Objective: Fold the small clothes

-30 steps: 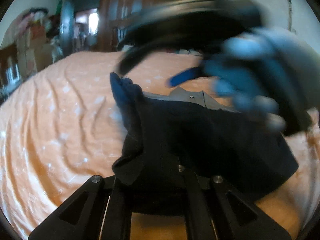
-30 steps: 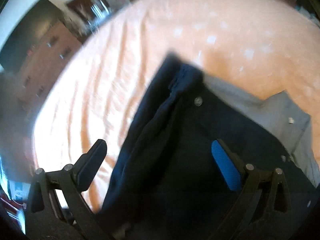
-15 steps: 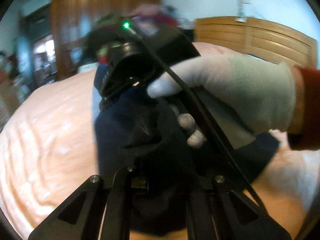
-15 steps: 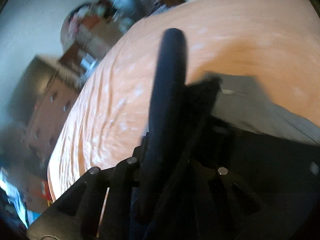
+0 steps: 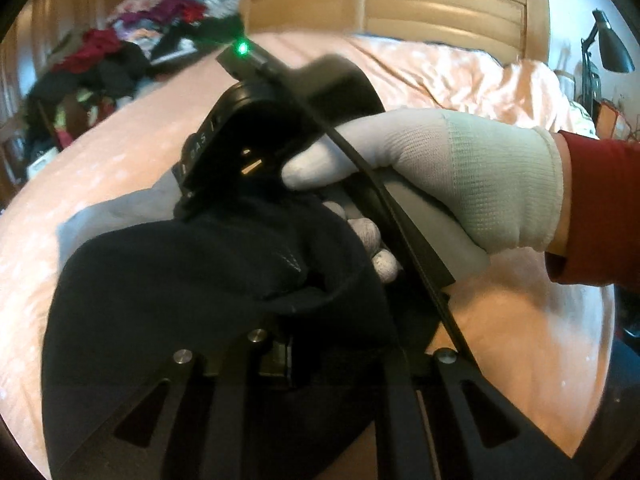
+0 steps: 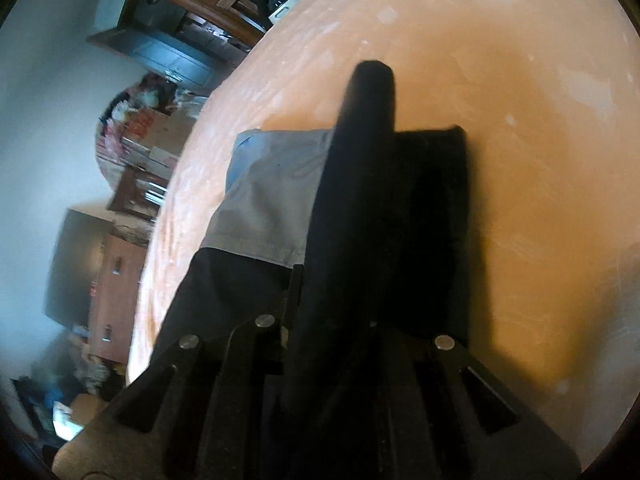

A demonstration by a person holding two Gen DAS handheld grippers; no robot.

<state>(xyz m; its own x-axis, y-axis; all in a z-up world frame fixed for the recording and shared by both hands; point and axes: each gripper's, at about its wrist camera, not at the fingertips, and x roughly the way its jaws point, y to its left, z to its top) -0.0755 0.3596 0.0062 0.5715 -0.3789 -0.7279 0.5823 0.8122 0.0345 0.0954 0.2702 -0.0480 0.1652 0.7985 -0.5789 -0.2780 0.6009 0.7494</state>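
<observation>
Left wrist view. Bed [image 5: 132, 152]: peach sheet with pale flecks, lightly creased; wooden headboard [image 5: 440, 4] at the far end. Clothes pile [image 5: 120, 56]: mixed reds, purples and blacks, heaped beyond the bed's far left corner. Lamp [image 5: 612, 48]: dark shade, at the right edge. Garment [image 5: 192, 280]: dark cloth, bunched and lifted off the sheet, draped over the left gripper [image 5: 312, 340]; a grey panel [image 5: 120, 212] shows behind its upper edge. Left fingers: buried under the cloth, close together and clamped on a fold of the garment. Right gripper [image 5: 296, 128]: black body with a green light, tilted nose-down into the top of the bunched cloth; its fingers hidden here. Right hand [image 5: 448, 180]: white knit glove, red sleeve [image 5: 600, 216], wrapped round the right gripper's handle from the right; a black cable [image 5: 400, 220] runs across it.

Right wrist view. Bed [image 6: 540, 120]: same peach sheet, filling the upper right. Furniture [image 6: 116, 288]: brown drawers, shelves and clutter along the left wall, blurred. Garment [image 6: 432, 208]: hangs up across the frame, grey panel [image 6: 268, 200] to the left, dark part lying on the sheet to the right. Right gripper [image 6: 352, 240]: fingers together, clamped on a dark fold that runs up between them.
</observation>
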